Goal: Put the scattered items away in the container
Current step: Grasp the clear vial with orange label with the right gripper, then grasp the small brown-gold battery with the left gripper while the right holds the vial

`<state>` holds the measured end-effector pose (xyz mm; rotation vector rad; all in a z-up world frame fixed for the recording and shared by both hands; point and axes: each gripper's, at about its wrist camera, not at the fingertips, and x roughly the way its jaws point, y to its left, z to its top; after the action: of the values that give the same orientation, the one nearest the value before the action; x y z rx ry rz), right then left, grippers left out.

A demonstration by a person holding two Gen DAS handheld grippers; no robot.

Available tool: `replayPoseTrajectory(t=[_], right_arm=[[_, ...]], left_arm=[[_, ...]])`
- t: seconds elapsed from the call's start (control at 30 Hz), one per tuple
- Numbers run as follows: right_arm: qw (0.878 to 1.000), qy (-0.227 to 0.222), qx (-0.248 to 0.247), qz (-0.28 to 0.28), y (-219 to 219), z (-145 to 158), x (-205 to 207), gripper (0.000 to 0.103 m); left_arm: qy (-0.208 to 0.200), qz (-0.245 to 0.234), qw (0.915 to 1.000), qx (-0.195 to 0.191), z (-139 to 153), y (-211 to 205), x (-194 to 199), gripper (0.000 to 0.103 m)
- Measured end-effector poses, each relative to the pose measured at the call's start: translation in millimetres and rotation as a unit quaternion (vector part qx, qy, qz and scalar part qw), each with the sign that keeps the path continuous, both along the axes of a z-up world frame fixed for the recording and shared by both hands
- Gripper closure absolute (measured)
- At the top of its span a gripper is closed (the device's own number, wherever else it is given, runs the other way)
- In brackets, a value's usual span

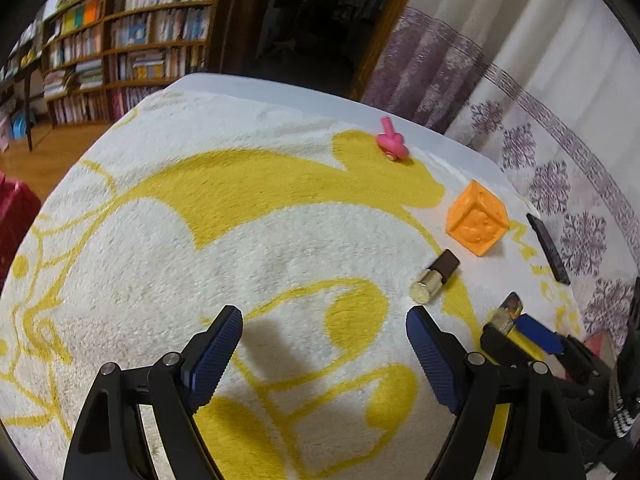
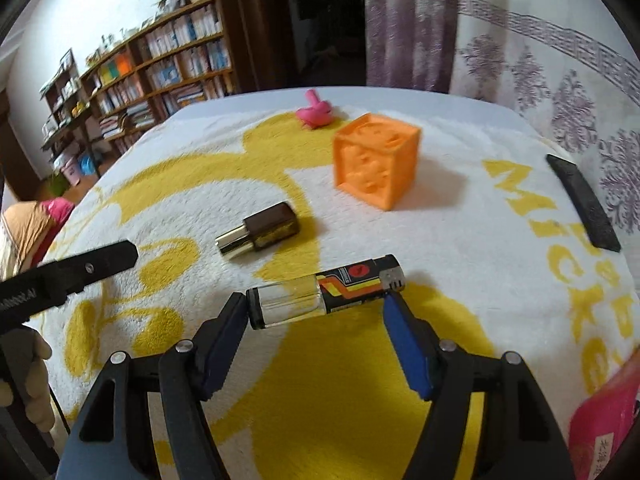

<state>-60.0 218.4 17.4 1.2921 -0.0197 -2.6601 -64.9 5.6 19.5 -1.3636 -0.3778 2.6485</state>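
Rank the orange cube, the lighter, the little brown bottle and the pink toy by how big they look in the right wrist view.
1. Orange cube
2. Lighter, nearest the camera, so its rank may flatter it
3. Brown bottle with a gold cap
4. Pink toy, farthest away, so its true size is unsure

A white towel (image 2: pixel 460 240) with yellow print covers the bench, wooden bookshelves (image 1: pixel 136 40) packed with books line the far wall, and a purple-patterned white curtain (image 2: pixel 520 60) hangs behind.
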Motion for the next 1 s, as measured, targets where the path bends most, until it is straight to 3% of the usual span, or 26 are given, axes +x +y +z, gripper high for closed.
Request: replayPoseTrajectory(t=[0.2,0.4,0.57,0.6,0.67,0.7,0.73,0.83,1.0], right_arm=[[0.999,0.025,-0.002,-0.024,16,11,9,0.03],[0.998,0.038,-0.028,-0.051,39,19,12,0.03],[0.996,0.041,-0.044,-0.062,48,23,13,0.03],[0.996,0.042,-0.045,-0.061,48,24,14,0.03],[0.996,0.046,-0.044,-0.058,46,25,15,0.03],[0.996,0.046,-0.042,-0.056,45,24,15,0.03],[0.997,0.047,-0.04,-0.054,43,24,15,0.03],[0.997,0.048,-0.032,-0.052,40,22,16,0.03],[0.997,0.049,-0.031,-0.056,41,21,15,0.03]], left_arm=[[0.027,-0.061,0.9962,-0.056,15,40,-10,0.017],[0.035,-0.135,0.9842,-0.109,10,85,-34,0.017],[0.031,-0.146,0.9798,-0.133,-1,107,-51,0.018],[0.032,-0.145,0.9792,-0.138,-3,110,-54,0.022],[0.025,-0.151,0.9781,-0.141,-7,114,-59,0.052],[0.017,-0.156,0.9781,-0.137,-11,116,-62,0.058],[0.011,-0.16,0.9782,-0.133,-16,116,-64,0.071],[0.017,-0.162,0.9784,-0.128,-18,117,-64,0.083],[0.026,-0.152,0.9815,-0.113,-12,110,-53,0.083]])
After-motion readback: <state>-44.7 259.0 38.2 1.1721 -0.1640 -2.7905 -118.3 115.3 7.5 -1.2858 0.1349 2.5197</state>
